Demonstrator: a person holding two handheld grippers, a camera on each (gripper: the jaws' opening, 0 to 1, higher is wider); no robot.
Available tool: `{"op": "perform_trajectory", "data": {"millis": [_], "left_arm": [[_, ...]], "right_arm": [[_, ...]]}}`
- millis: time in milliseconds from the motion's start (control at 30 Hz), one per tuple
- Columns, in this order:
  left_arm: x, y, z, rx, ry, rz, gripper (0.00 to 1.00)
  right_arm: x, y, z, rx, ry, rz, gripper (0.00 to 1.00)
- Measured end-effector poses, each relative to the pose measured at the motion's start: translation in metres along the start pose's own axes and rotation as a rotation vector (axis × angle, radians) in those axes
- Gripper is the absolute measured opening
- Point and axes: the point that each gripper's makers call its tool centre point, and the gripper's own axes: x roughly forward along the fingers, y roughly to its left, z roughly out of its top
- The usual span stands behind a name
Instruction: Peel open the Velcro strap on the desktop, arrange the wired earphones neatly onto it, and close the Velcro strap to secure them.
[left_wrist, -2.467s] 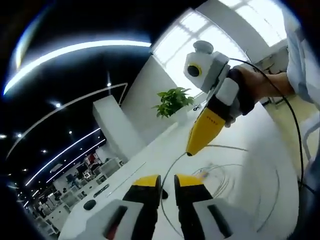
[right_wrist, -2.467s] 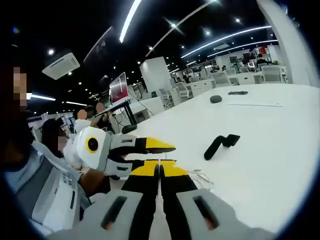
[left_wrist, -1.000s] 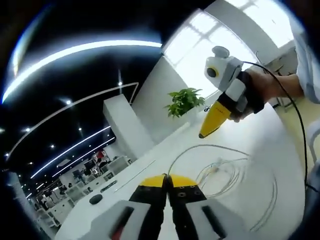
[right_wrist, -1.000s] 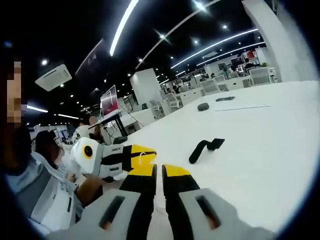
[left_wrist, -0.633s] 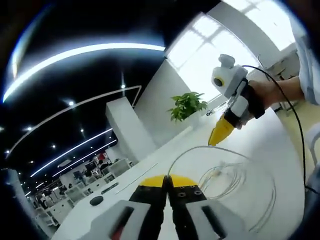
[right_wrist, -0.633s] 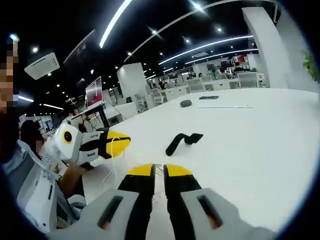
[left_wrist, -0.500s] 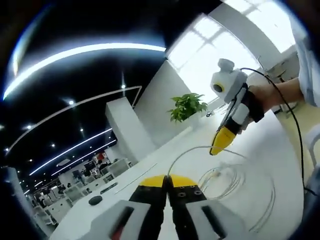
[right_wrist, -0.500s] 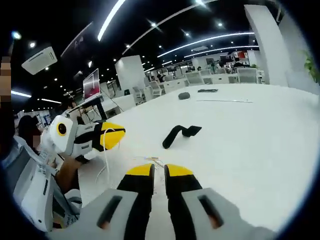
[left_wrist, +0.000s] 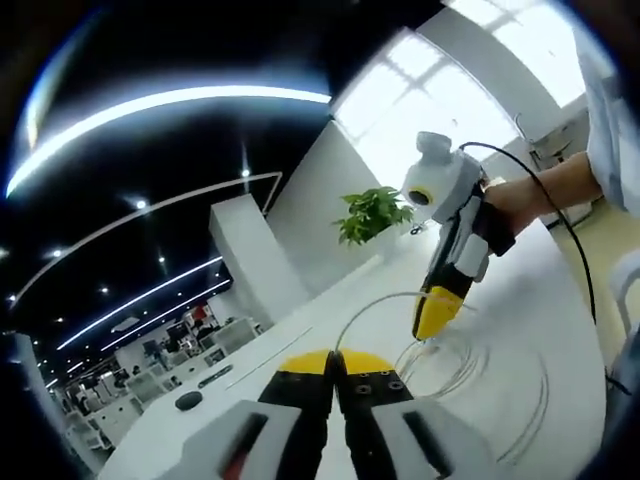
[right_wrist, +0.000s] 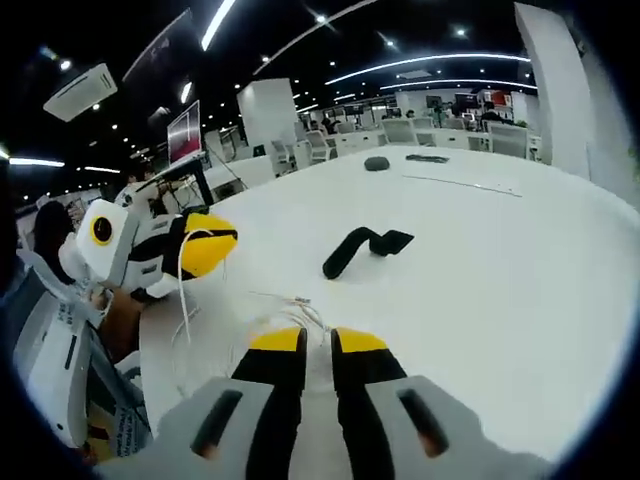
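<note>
The right gripper (right_wrist: 318, 345), jaws narrowly parted and empty, hovers just over the white earphones (right_wrist: 290, 312) coiled on the table (right_wrist: 520, 260). The left gripper (left_wrist: 334, 362) pinches one cable strand, lifted taut. The black Velcro strap (right_wrist: 362, 248) lies well beyond the coil — long axis slanting away (nearer the right gripper, I judge).

tongs (right_wrist: 306, 342) – 2 | Velcro strap (right_wrist: 362, 248) – 1 | earphones (right_wrist: 285, 312) – 1 set
</note>
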Motion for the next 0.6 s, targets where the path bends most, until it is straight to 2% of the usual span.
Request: {"op": "perform_trajectory", "data": {"millis": [133,233,500,600], "left_arm": [[0.0,-0.001,0.0,-0.002,-0.004,-0.003,0.06],[0.0,-0.001,0.0,-0.004,-0.003,-0.006,0.06],[0.0,-0.002,-0.001,-0.008,-0.001,-0.007,0.06],[0.0,-0.003,0.0,-0.01,-0.004,-0.01,0.06]], "right_arm": [[0.001,0.002,0.0,-0.017,0.004,0.005,0.13],[0.004,-0.003,-0.001,-0.047,0.021,-0.019,0.13],[0.015,-0.006,-0.003,-0.014,0.071,0.011,0.12],[0.018,-0.004,-0.005,-0.028,0.098,0.021,0.12]]}}
